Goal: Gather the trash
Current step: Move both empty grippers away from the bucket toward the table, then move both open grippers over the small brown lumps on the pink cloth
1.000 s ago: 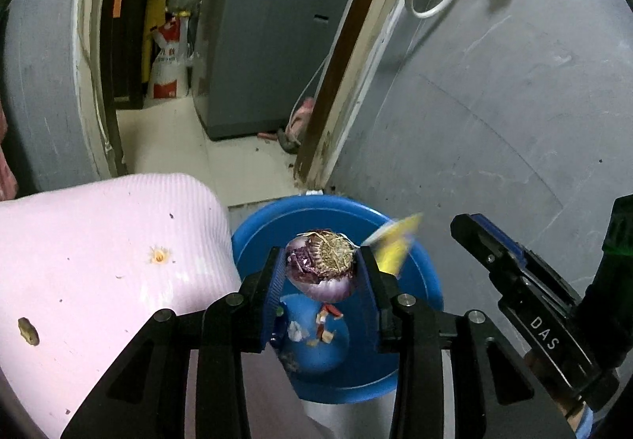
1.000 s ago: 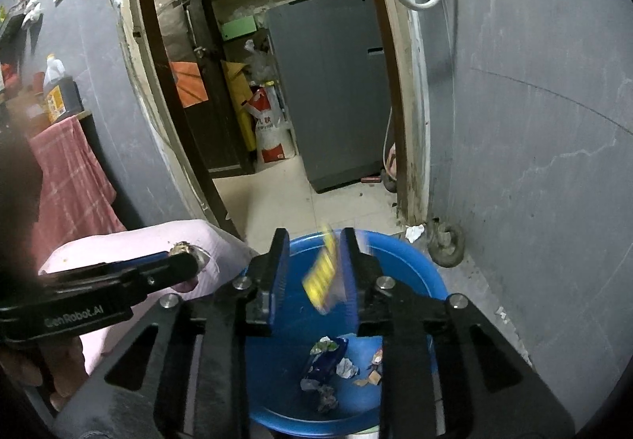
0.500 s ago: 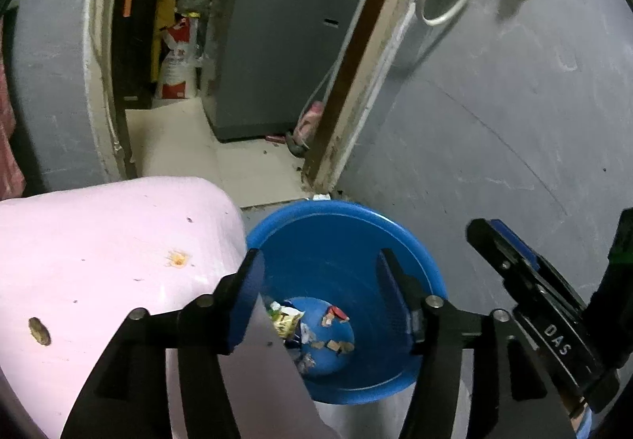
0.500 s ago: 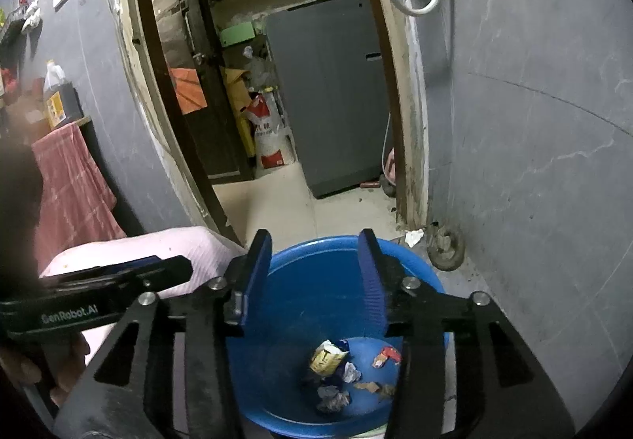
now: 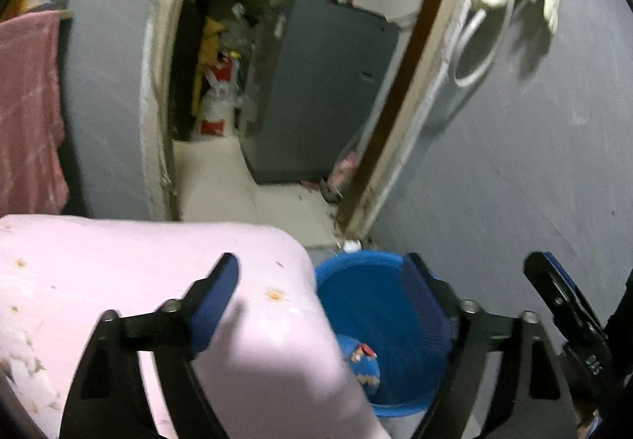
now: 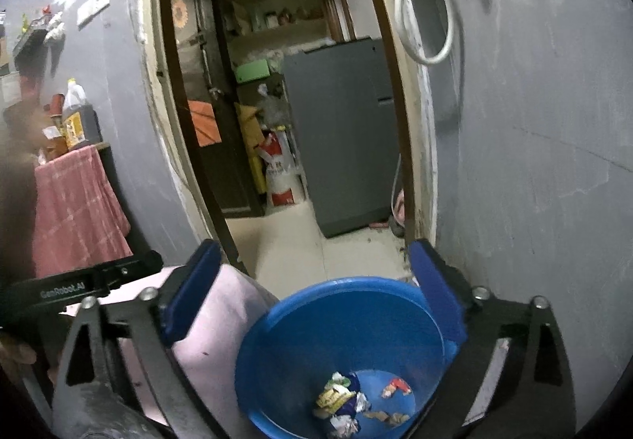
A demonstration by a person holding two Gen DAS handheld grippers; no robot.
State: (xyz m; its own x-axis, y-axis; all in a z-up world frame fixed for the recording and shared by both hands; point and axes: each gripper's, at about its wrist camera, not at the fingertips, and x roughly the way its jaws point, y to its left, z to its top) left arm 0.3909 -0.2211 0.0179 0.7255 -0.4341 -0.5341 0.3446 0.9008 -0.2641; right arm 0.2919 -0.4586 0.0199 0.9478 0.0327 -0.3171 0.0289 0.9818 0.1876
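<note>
A blue plastic bin (image 6: 300,324) stands on the floor by the grey wall, with wrappers and scraps (image 6: 342,403) lying on its bottom. It also shows in the left wrist view (image 5: 356,273). My right gripper (image 6: 314,277) is wide open and empty above the bin's rim. My left gripper (image 5: 322,296) is wide open and empty, straddling the edge of the pink cloth-covered surface (image 5: 118,261) and the bin. Small crumbs (image 5: 273,294) lie on the pink cloth. The right gripper's finger (image 5: 561,300) shows at the right of the left wrist view.
A doorway behind the bin leads to a tiled room with a grey appliance (image 6: 340,130) and a red-and-white sack (image 6: 281,174). A grey wall (image 6: 534,162) stands close on the right. A red towel (image 6: 71,209) hangs at the left. A white hose (image 6: 423,4) hangs by the door frame.
The left gripper let go of the purple onion and the right let go of the yellow wrapper; the wrapper now lies in the bin. Both grippers opened wide and moved back and up.
</note>
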